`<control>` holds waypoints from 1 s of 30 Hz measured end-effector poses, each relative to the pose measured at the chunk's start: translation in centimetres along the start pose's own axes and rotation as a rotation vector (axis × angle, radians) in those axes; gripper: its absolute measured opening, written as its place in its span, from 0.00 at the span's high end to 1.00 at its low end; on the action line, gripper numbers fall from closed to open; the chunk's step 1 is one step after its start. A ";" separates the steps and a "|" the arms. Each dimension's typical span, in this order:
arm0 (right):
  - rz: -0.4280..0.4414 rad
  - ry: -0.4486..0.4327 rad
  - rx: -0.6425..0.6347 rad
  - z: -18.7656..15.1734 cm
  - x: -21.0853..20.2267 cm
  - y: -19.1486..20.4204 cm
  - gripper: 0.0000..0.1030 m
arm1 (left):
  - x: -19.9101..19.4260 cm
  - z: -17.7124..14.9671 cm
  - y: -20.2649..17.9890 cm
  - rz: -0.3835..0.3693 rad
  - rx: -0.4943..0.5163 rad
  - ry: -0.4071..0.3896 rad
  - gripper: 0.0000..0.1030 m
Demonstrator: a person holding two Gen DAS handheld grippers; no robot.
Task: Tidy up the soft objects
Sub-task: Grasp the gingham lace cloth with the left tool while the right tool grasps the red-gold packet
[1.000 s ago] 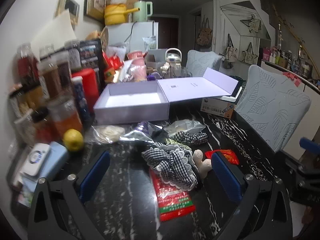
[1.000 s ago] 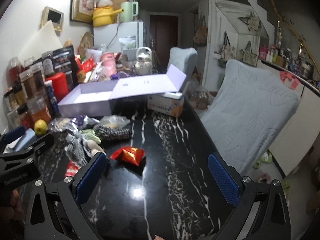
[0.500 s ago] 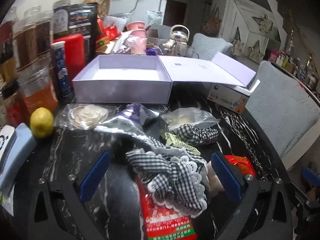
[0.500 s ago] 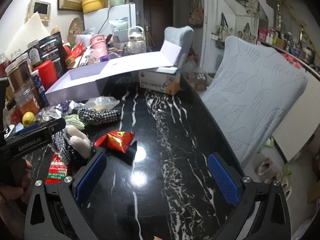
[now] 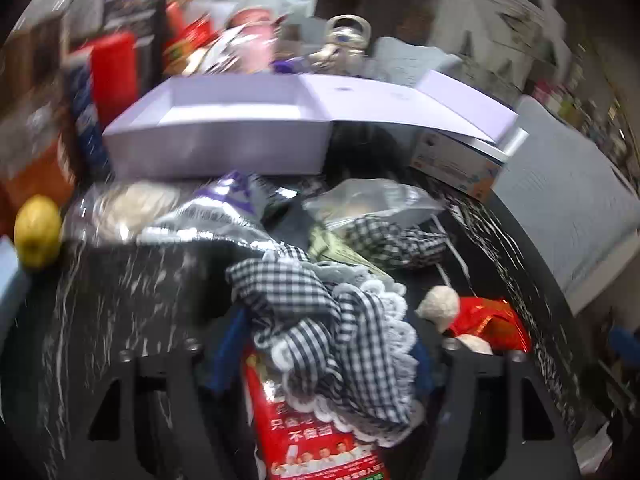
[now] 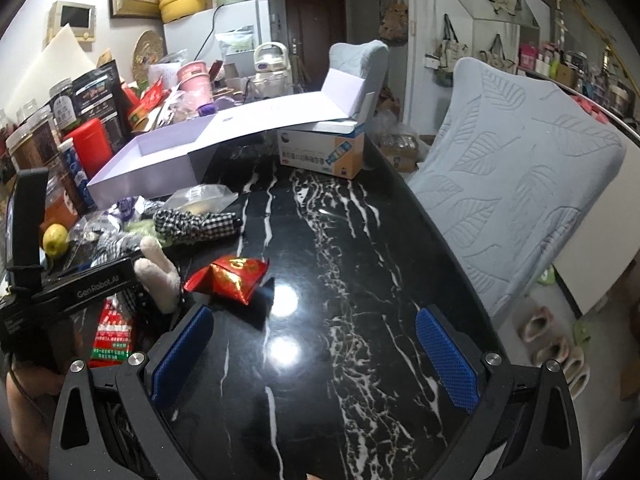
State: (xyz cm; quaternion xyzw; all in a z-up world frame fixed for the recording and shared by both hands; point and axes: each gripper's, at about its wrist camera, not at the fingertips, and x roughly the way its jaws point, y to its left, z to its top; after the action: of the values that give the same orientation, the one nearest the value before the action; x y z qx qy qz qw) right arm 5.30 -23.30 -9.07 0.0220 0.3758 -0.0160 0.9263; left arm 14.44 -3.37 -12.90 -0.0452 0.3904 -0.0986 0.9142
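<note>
A black-and-white checked cloth with white lace trim [image 5: 320,320] lies crumpled on the black marble table [image 6: 340,260], partly over a red snack bag [image 5: 316,436]. My left gripper [image 5: 324,352] is closing, and its blue pads touch both sides of the cloth. Just right of it are a cream plush toy [image 5: 438,306] and a red foil packet [image 5: 488,320]. A second checked piece [image 5: 392,240] lies farther back. An open lavender box [image 5: 216,136] stands behind the pile. My right gripper [image 6: 316,360] is open above bare table, with the red packet [image 6: 232,276] ahead to its left.
Jars and bottles [image 6: 36,148] crowd the left edge, with a lemon [image 5: 36,232] beside them. A silver foil bag [image 5: 208,216] and a clear plastic bag [image 5: 372,200] lie before the box. A carton [image 6: 320,152] props the lid. A grey chair [image 6: 512,184] stands right.
My left gripper has come forward and down over the checked cloth, and its jaws have drawn in from wide apart to the cloth's sides. The right gripper dipped a little and stays open.
</note>
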 end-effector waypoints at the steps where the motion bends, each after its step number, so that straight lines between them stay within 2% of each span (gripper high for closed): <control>1: 0.001 0.000 -0.004 0.1 0.1 0.2 0.00 | -0.2 0.0 -0.2 -0.001 0.015 -0.007 0.43; 9: 0.055 -0.005 -0.011 -0.3 0.5 1.0 0.00 | -5.1 -1.0 1.1 -0.047 -0.037 -0.096 0.47; 13: 0.037 -0.007 -0.028 -0.2 0.8 1.5 0.00 | -7.7 -2.2 2.0 -0.037 -0.067 -0.150 0.47; 16: 0.061 0.007 -0.035 -0.3 1.3 2.1 0.00 | -9.1 -2.9 2.8 -0.015 -0.075 -0.176 0.47; 21: 0.054 0.017 -0.073 0.0 2.8 3.8 0.00 | -10.0 -3.7 4.3 0.015 -0.095 -0.179 0.47; 25: 0.021 -0.018 -0.097 0.6 3.6 4.8 0.00 | -9.9 -4.1 5.4 0.030 -0.126 -0.172 0.47; 30: 0.024 0.001 -0.045 1.6 5.1 4.4 0.02 | -9.5 -4.4 6.0 0.046 -0.142 -0.163 0.47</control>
State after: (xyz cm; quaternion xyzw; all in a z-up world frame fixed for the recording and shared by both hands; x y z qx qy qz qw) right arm 10.28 -19.04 -11.30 0.0055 0.3763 0.0037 0.9265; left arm 5.70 4.51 -10.18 -0.1090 0.3218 -0.0459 0.9394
